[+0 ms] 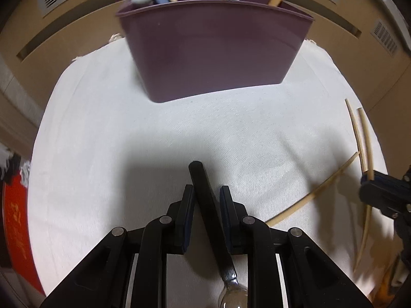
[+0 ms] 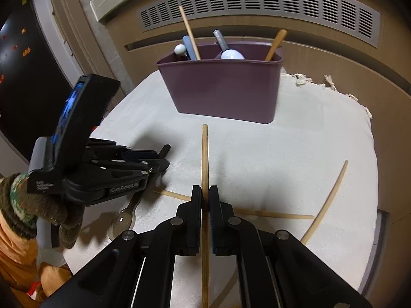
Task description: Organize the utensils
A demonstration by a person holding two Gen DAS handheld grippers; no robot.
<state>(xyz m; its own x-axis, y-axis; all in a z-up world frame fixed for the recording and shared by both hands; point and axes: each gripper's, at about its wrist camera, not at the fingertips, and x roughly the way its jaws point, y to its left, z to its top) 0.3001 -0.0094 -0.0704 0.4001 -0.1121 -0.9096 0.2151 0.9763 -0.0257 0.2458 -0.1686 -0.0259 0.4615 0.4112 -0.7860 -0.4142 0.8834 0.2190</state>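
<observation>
I see left gripper [image 1: 205,192] straddling black-handled spoon [image 1: 205,205], pads not touching; right gripper [image 2: 205,192] clamps chopstick [image 2: 204,154]; purple caddy [image 2: 221,92] at cloth's [image 2: 308,141] far edge

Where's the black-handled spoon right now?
The black-handled spoon lies between the left gripper's fingers on the white cloth, handle pointing toward the purple caddy, bowl back near the wrist.
</observation>
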